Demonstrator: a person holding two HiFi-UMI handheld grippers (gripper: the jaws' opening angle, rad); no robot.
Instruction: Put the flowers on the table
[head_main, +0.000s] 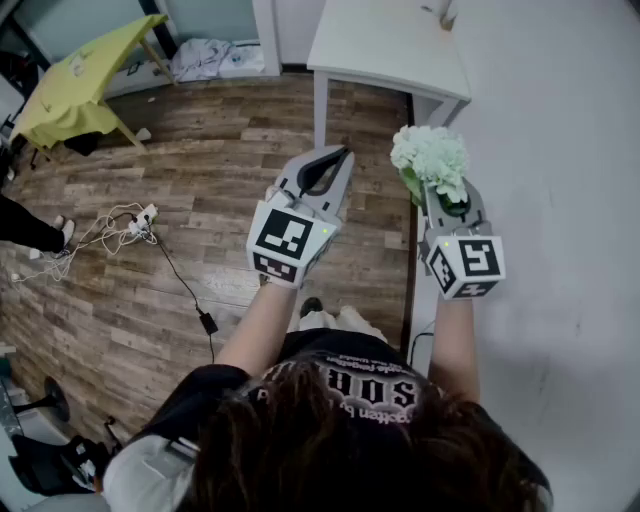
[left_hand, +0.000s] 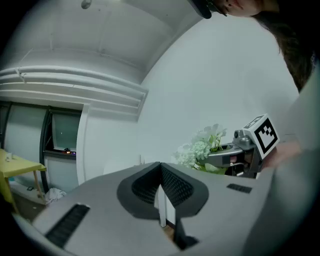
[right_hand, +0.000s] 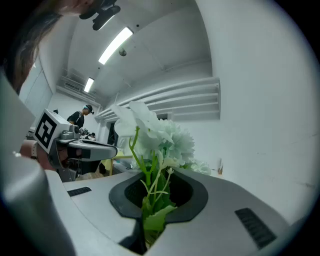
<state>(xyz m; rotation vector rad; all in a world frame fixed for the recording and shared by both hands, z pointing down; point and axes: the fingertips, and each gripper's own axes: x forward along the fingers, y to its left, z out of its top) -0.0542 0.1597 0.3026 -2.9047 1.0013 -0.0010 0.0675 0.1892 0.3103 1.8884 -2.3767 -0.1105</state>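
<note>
A bunch of pale green-white artificial flowers stands upright in my right gripper, which is shut on the green stems. This gripper hangs above the left edge of the big white table. My left gripper is held level beside it, over the wooden floor. It is shut with nothing between its pads. The left gripper view also catches the flowers and the right gripper off to its right.
A second white table stands ahead. At the far left are a yellow table and a heap of white cloth. A power strip with cables lies on the floor. Someone's leg shows at the left edge.
</note>
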